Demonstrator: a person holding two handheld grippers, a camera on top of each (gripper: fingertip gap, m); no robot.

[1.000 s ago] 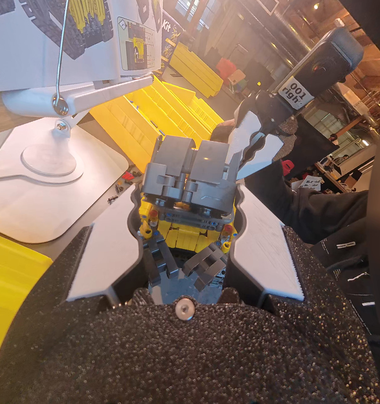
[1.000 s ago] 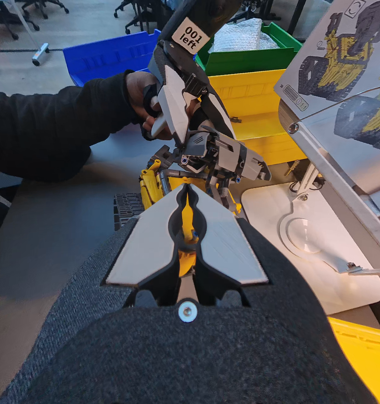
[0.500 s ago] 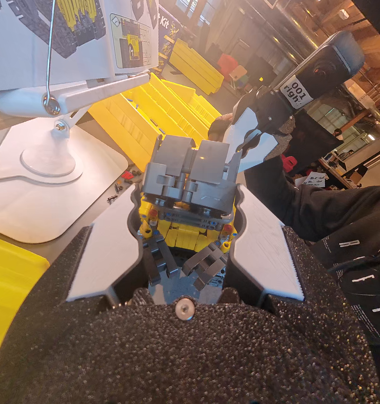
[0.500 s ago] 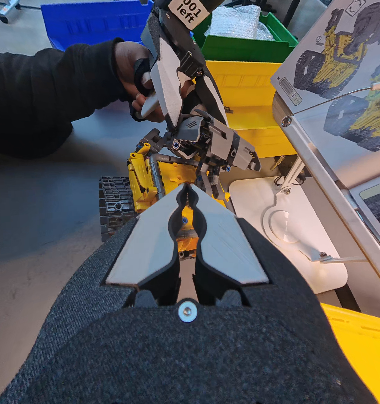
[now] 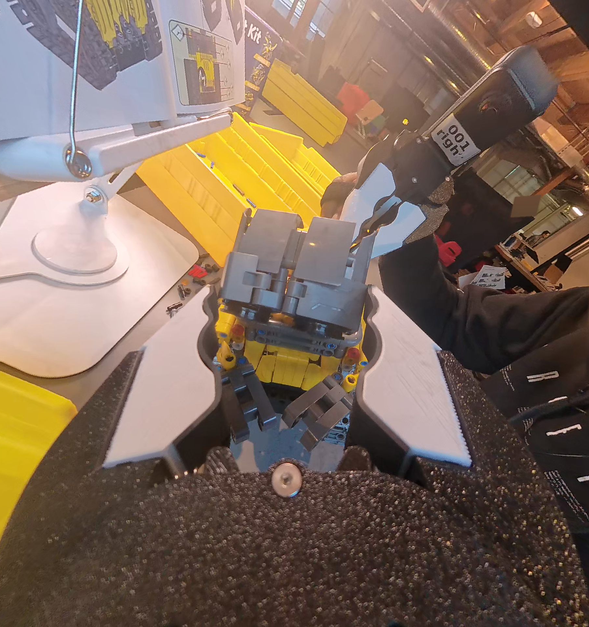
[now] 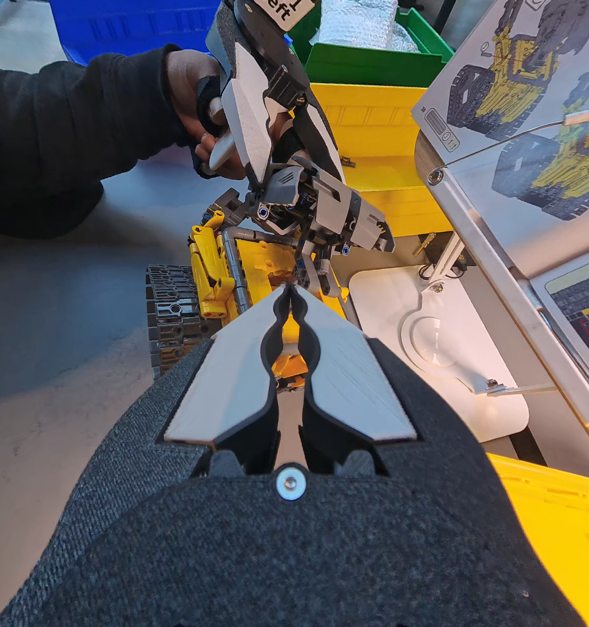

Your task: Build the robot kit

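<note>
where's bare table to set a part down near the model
Bare grey table lies beside the model's black track, below the sleeve. Opposite, the white stand base, yellow bins and loose pieces crowd it.

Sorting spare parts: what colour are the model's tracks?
Dark grey tracks, under the yellow body; right wrist view shows them best.

I see grey tabletop (image 6: 82, 305) | yellow bins (image 5: 252, 176) behind white stand base (image 5: 66, 271) | warm-lit hall with windows (image 5: 510, 176) beyond.
</note>
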